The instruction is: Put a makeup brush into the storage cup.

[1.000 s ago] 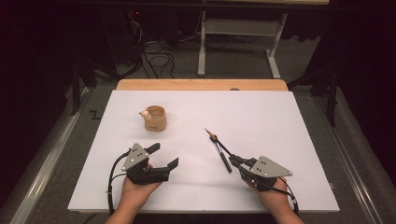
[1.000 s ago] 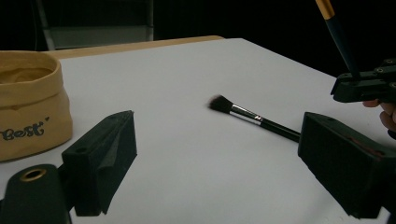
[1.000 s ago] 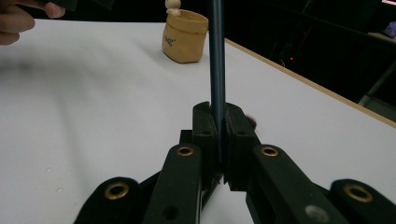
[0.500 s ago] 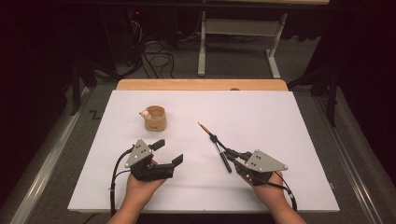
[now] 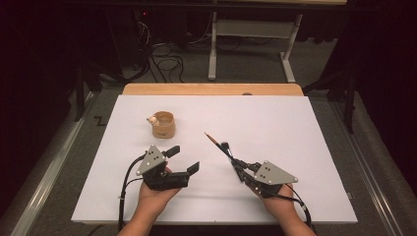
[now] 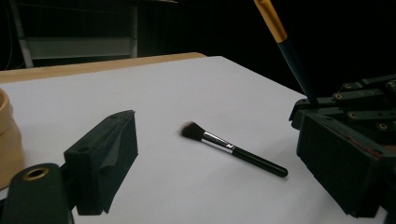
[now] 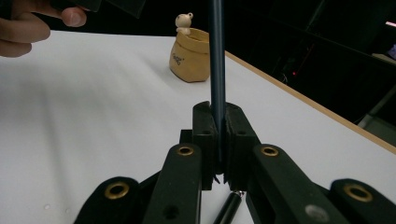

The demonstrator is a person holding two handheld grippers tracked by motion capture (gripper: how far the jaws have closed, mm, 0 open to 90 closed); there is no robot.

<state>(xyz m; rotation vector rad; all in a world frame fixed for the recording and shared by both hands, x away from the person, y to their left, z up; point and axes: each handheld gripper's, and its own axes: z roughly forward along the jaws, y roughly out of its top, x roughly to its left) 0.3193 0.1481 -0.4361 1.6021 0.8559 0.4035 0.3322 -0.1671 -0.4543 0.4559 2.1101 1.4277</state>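
Long brush [image 5: 216,142] with the dark handle and gold tip is clamped in the right tongs [image 5: 242,169], sticking up and out toward the little tan pot [image 5: 163,124] with a bear on its rim. Left tongs [image 5: 183,158] are wide open, holding nothing. A short black makeup brush [image 6: 232,150] lies flat on the white desk [image 5: 305,147] just beside the right tongs. Looks like the carrying step; next I'd guess the brush gets swung over and dropped in the pot.

You face a white table top [image 5: 305,128] with a wooden strip [image 5: 211,89] along its far edge. Beyond it, grey carpet [image 5: 246,73], tangled cables [image 5: 162,56] and a white desk frame [image 5: 255,29] sit in dim light.
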